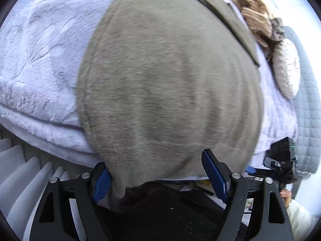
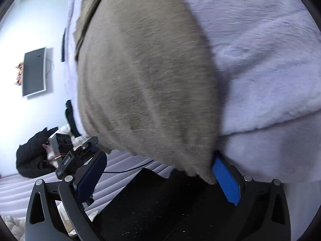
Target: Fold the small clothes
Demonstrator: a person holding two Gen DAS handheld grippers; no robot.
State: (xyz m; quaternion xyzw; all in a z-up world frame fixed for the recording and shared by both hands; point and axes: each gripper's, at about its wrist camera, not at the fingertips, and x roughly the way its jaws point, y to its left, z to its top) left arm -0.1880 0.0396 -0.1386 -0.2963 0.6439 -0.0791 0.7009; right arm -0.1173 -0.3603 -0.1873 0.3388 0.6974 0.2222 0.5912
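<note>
Grey-brown cloth [image 1: 166, 84] lies on my blanket [image 1: 40, 60]; both grippers, left [image 1: 158, 174] and right [image 2: 158, 178], are spread wide at its hem, unclenched. Next I pinch, then fold.

Grey-brown knit garment [image 1: 164, 84], soft fuzzy fabric, laid flat on the pale lilac blanket [image 1: 40, 50]. Near hem overhangs the bed edge, hanging loose with one corner drooping lowest. A folded layer edge shows at its far side.
</note>
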